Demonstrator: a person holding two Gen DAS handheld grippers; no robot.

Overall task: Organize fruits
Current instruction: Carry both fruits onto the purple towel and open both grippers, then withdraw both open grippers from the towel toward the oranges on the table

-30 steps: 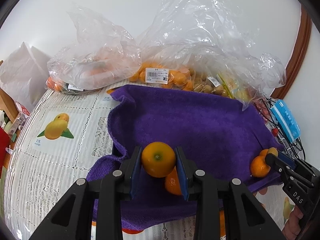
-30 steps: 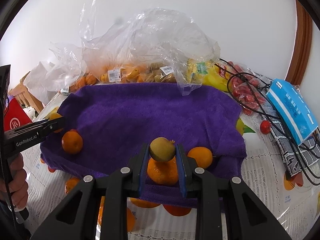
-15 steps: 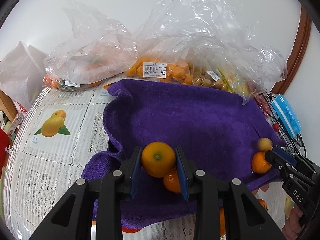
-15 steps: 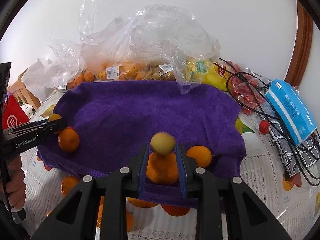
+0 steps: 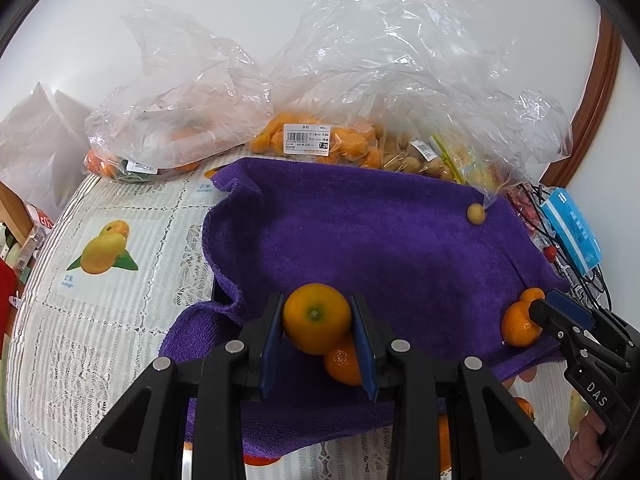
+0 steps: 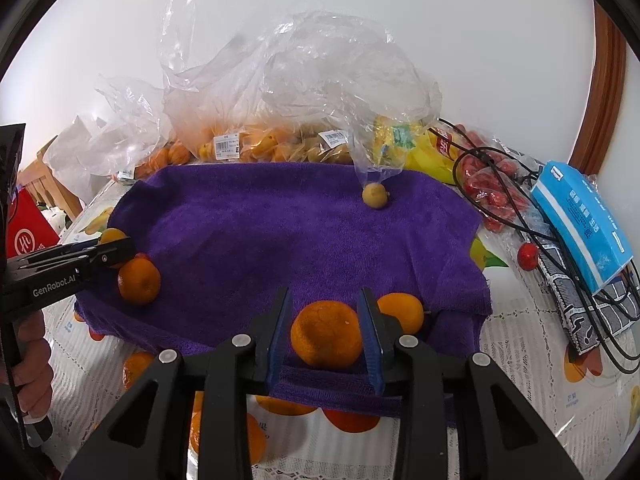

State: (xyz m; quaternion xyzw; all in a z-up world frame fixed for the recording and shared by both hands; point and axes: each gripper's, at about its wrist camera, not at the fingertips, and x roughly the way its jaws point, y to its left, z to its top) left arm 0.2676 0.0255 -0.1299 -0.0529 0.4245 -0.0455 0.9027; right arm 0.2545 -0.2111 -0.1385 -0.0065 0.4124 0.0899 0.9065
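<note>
Left gripper (image 5: 317,322) clamps an orange (image 5: 316,318) for sorting; right gripper (image 6: 325,330) is open, straddling a mandarin (image 6: 326,334) on the towel (image 6: 280,232).

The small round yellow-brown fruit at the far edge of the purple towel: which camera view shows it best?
The right wrist view: the small round yellow-brown fruit sits near centre and larger, on the purple towel. The left wrist view shows it smaller, off to the right.

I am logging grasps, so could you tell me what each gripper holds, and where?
The left gripper clamps a round orange citrus fruit by its opposite sides. The right gripper is open, holding nothing.
</note>
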